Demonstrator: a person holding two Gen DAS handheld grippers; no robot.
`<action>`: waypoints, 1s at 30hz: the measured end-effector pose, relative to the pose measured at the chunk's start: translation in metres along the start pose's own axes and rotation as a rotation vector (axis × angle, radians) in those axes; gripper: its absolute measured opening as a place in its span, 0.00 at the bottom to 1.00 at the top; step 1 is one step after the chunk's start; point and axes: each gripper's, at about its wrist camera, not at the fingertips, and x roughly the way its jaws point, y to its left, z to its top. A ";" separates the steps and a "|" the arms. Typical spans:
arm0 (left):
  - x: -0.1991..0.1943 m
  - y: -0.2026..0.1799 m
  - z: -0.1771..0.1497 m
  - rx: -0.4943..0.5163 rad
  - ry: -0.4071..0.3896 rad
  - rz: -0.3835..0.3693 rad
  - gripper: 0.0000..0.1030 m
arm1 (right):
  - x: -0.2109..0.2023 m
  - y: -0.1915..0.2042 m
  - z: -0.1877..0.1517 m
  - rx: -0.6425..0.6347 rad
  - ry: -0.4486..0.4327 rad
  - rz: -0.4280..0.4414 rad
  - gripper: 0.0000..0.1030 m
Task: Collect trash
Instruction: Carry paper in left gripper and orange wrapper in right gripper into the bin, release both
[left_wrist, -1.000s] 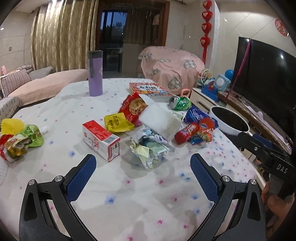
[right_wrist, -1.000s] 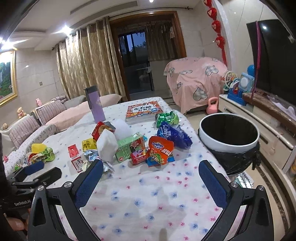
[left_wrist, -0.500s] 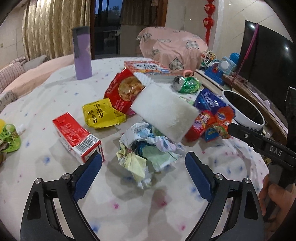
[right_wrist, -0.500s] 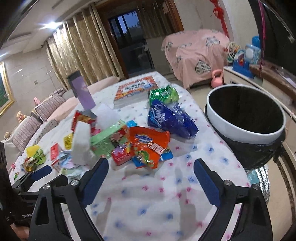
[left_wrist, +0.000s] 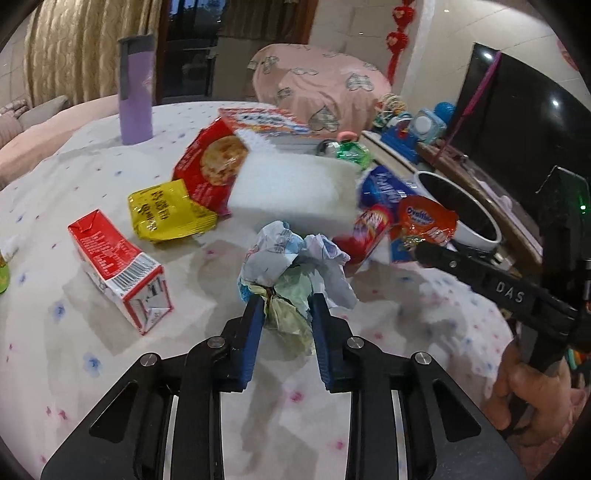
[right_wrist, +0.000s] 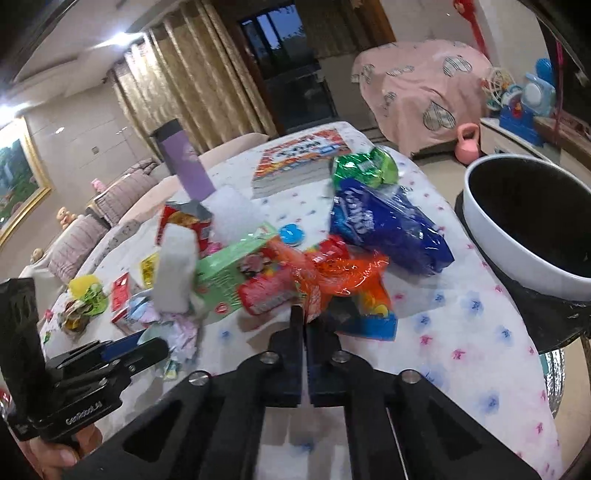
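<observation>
Orange wrapper (right_wrist: 343, 277): "Ovaltine"; my right gripper (right_wrist: 304, 314) just pinched it
Left gripper (left_wrist: 287, 310): just clamped crumpled paper (left_wrist: 291, 266)
Right handle, 3 o'clock: "DAS"

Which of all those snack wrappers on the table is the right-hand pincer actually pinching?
The orange Ovaltine wrapper: its near edge is caught in the shut right gripper. The blue bag and green bag lie farther back, untouched.

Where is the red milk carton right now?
In the left wrist view, the red milk carton lies on its side left of the crumpled paper wad, just below the yellow snack packet.
</observation>
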 end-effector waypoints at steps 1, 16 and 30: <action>-0.003 -0.004 0.000 0.009 -0.002 -0.010 0.23 | -0.004 0.000 -0.002 0.002 -0.002 0.005 0.00; 0.000 -0.068 0.018 0.116 -0.020 -0.161 0.23 | -0.060 -0.037 -0.006 0.085 -0.071 -0.036 0.00; 0.034 -0.149 0.069 0.236 -0.028 -0.238 0.23 | -0.090 -0.114 0.026 0.163 -0.128 -0.110 0.00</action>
